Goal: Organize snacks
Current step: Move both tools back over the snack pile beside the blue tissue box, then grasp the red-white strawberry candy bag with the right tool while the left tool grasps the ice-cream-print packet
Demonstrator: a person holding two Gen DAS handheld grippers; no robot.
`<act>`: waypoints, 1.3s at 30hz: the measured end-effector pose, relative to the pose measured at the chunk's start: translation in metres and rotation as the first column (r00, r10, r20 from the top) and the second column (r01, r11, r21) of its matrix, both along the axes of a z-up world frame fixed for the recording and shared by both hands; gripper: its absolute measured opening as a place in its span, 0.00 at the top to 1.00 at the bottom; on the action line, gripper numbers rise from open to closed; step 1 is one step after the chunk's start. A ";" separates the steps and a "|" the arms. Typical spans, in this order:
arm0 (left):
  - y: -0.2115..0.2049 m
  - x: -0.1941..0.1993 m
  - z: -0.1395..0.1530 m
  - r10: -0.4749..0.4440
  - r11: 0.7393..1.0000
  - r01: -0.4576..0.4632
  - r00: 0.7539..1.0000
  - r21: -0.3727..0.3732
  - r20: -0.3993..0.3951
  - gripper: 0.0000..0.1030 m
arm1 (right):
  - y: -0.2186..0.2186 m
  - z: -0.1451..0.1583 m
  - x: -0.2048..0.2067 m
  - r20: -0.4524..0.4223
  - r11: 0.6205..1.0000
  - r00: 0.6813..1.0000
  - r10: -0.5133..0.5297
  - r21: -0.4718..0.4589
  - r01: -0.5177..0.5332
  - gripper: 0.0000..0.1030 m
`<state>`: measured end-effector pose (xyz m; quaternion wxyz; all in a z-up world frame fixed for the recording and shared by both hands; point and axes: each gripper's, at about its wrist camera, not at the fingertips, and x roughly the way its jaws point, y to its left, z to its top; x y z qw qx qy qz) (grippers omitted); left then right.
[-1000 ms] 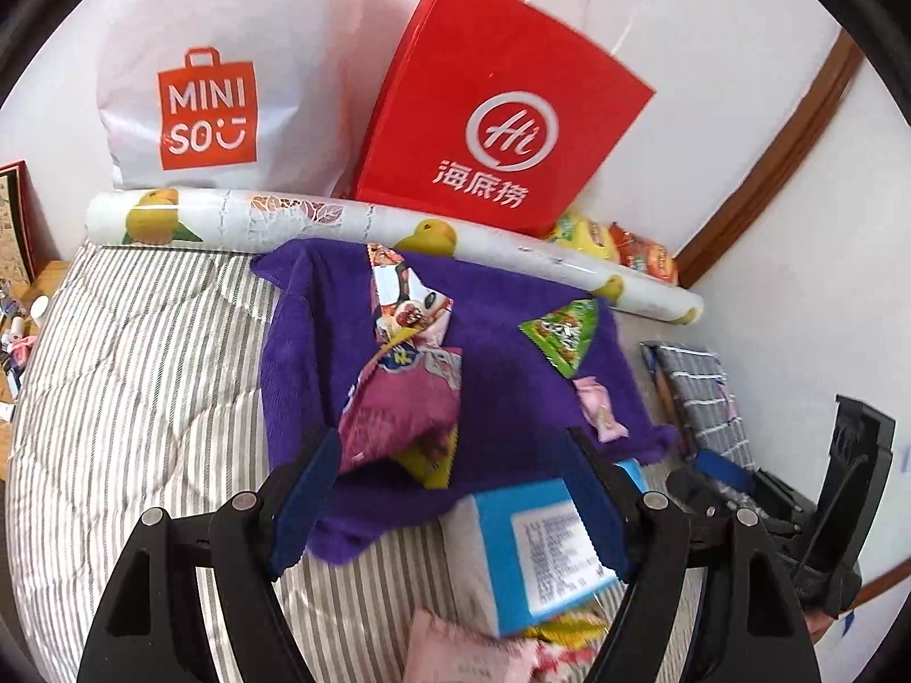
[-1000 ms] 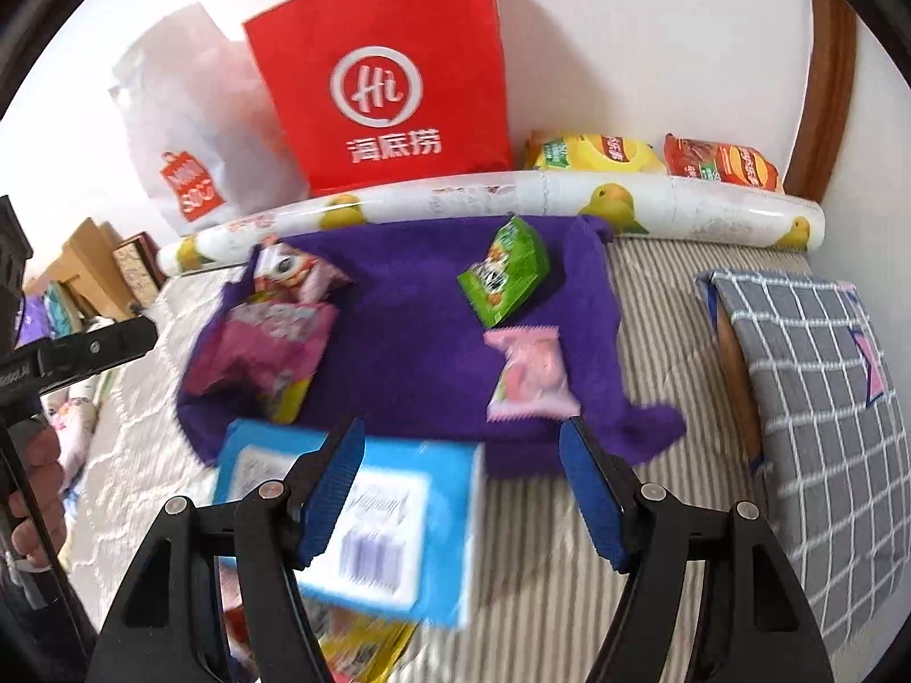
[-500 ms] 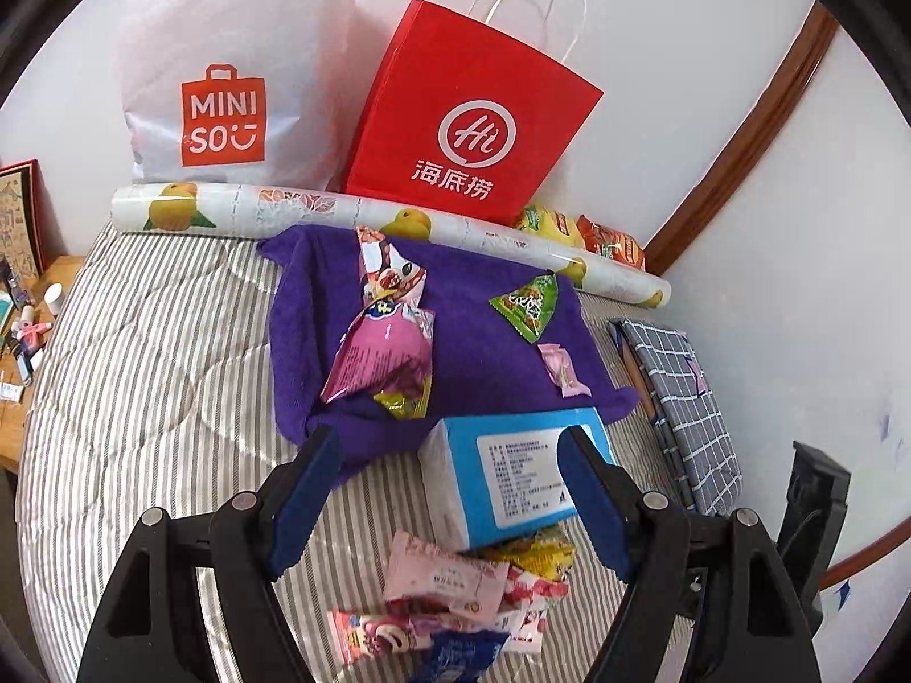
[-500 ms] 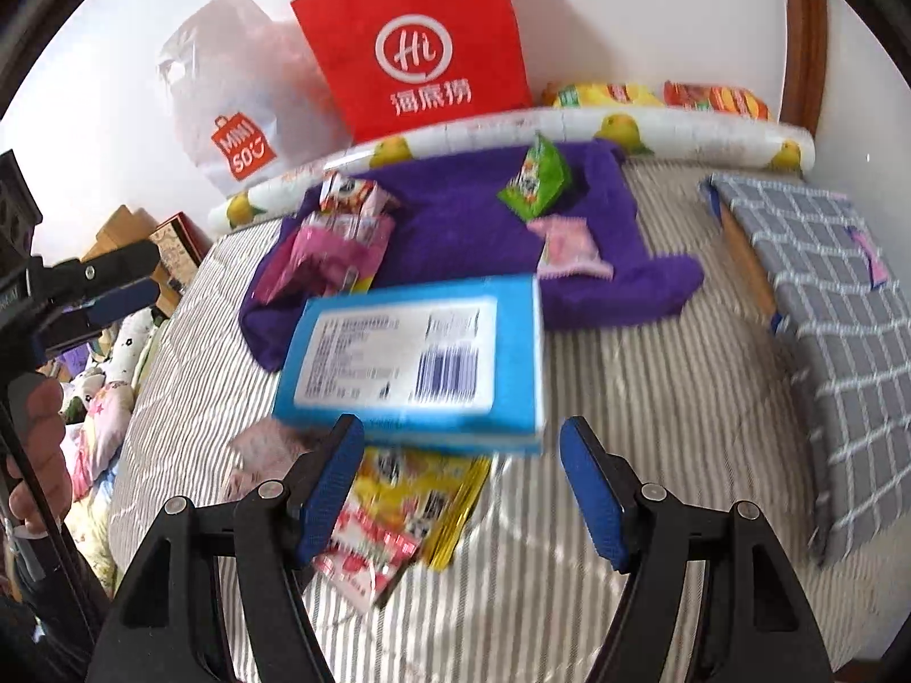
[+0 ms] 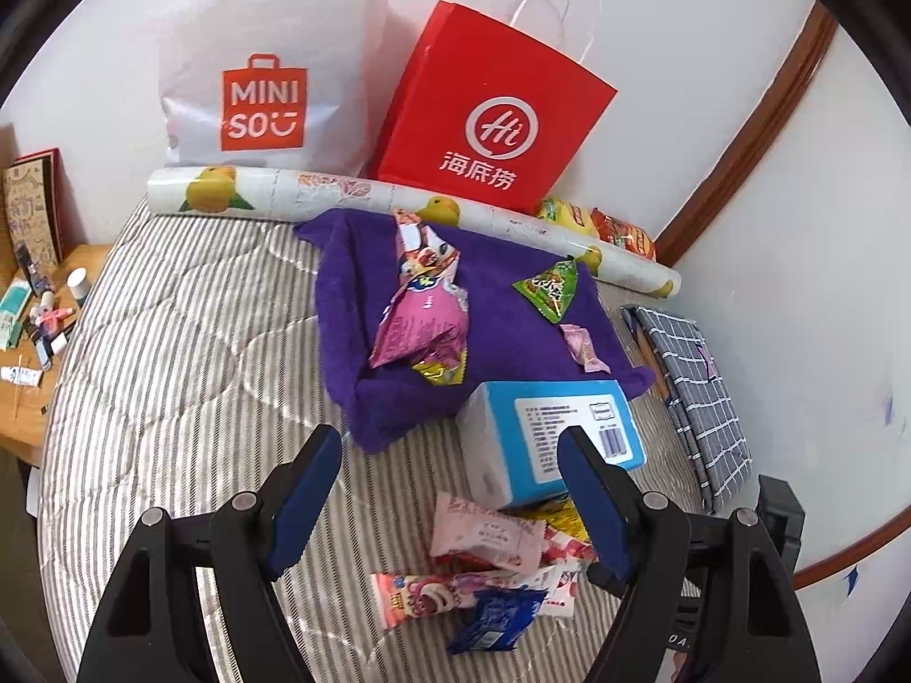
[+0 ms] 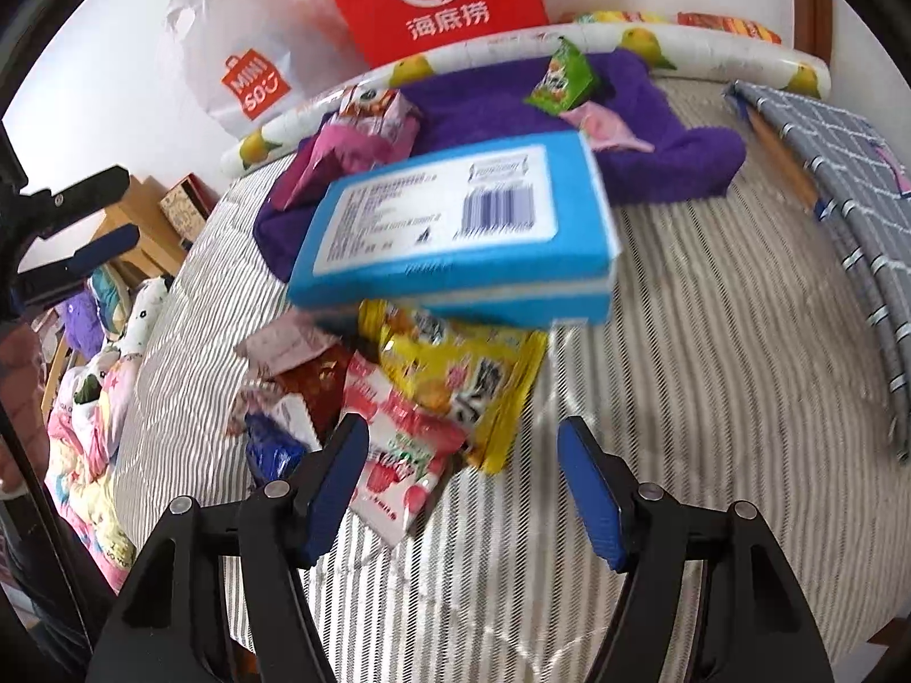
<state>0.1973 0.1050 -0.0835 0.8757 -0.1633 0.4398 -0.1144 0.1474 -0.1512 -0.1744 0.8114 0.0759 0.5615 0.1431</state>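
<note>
Right wrist view: right tongs (image 6: 461,484), just narrowed, apart and empty over the red-and-white packet (image 6: 398,455) on the near bed (image 6: 712,398); light, crinkly, slippery, best pinched at its sealed edge.

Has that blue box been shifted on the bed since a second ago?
Cannot tell. The blue box lies by the near edge of the purple towel, partly on the loose snack packets; both cameras moved, so its different look settles nothing.
</note>
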 end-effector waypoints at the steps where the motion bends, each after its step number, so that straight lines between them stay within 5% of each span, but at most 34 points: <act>1: 0.001 -0.001 -0.001 0.002 1.000 -0.002 1.000 -0.003 -0.002 0.26 | 0.003 -0.003 -0.001 -0.006 1.000 1.000 0.006 0.001 -0.006 0.37; 14: 0.031 -0.016 -0.016 0.024 0.999 -0.025 0.999 -0.021 -0.025 0.26 | 0.028 -0.018 0.006 -0.041 0.999 0.998 -0.040 0.009 0.041 0.39; 26: 0.045 -0.020 -0.027 0.036 0.998 -0.039 0.998 -0.048 -0.050 0.26 | 0.047 -0.023 0.011 -0.044 0.992 0.992 -0.121 -0.024 0.120 0.25; 32: 0.041 -0.024 -0.029 0.035 0.998 -0.037 0.998 -0.040 -0.057 0.26 | 0.052 -0.022 0.005 -0.007 0.992 0.998 -0.070 -0.105 0.068 0.41; 39: 0.025 -0.027 -0.031 0.016 1.000 -0.017 0.998 -0.010 -0.068 0.26 | 0.033 -0.013 -0.011 -0.006 0.995 0.999 -0.048 -0.086 0.048 0.43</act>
